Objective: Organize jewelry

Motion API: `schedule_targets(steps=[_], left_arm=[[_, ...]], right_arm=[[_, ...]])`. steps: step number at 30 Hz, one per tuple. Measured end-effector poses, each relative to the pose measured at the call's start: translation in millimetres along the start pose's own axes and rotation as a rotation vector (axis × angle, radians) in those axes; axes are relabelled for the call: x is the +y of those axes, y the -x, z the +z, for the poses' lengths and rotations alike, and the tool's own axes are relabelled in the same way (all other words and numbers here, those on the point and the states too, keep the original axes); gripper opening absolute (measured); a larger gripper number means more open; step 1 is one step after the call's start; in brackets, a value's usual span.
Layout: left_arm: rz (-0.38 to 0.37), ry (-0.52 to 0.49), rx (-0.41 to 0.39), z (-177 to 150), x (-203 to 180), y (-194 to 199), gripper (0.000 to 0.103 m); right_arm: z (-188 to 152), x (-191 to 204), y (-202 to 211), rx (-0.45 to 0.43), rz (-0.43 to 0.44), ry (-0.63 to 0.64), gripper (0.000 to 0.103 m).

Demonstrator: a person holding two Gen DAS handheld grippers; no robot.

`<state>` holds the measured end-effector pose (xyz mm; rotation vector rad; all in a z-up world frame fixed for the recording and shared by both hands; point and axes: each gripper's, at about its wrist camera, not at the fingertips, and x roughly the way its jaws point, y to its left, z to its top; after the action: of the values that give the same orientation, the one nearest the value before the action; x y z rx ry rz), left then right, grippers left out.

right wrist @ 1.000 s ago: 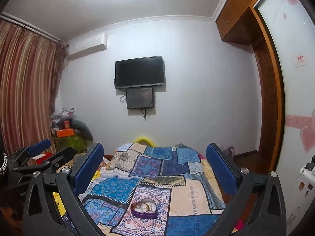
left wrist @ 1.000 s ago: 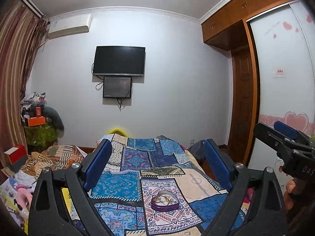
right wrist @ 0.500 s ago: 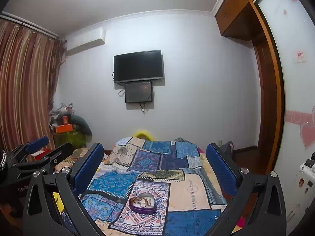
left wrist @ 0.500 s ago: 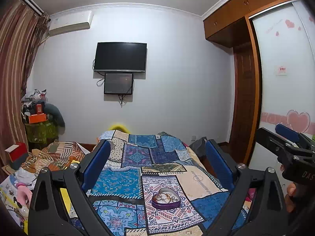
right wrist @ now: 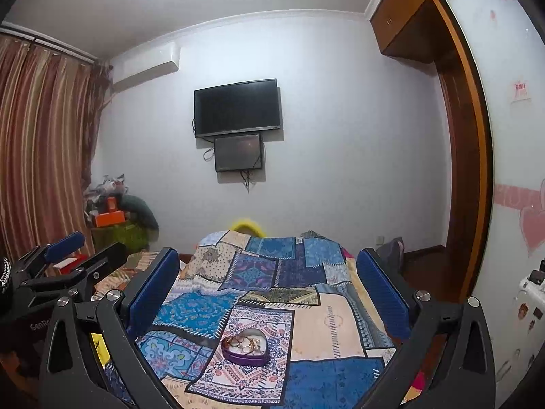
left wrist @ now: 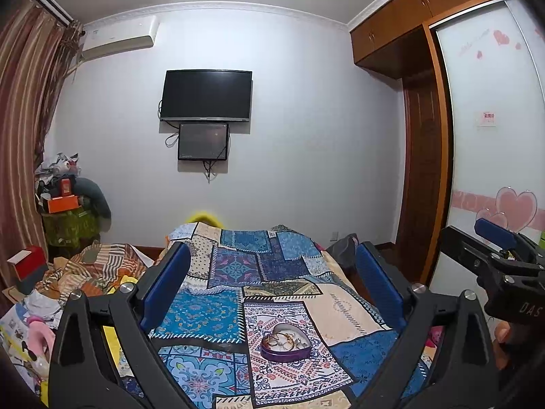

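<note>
Left wrist view: my left gripper [left wrist: 272, 286] fingers stand wide apart, empty; since a second ago the view has tilted slightly up, and the heart-shaped box [left wrist: 285, 342] of jewelry [left wrist: 284, 336] rests on the bed [left wrist: 340, 310]. Right wrist view: my right gripper [right wrist: 269, 289] fingers are likewise spread, empty, well above the box [right wrist: 244, 346]; no grasp is in hand.

A home bedroom: patchwork-quilted bed [left wrist: 279, 293], wall-mounted TV [left wrist: 206, 95], striped curtains [right wrist: 41, 150], built-in wooden wardrobe [left wrist: 402, 30].
</note>
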<state>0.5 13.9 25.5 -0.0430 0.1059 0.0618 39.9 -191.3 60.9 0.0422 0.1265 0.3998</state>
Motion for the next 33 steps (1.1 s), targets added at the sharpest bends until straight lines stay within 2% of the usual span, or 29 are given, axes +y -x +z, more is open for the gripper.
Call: schedule_targets(steps=[33], left_arm=[[-0.013, 0.021, 0.023, -4.2, 3.5, -4.6, 0.098]], right_arm=[[3.1, 0.8, -0.6, 0.011, 0.003, 0.006, 0.103]])
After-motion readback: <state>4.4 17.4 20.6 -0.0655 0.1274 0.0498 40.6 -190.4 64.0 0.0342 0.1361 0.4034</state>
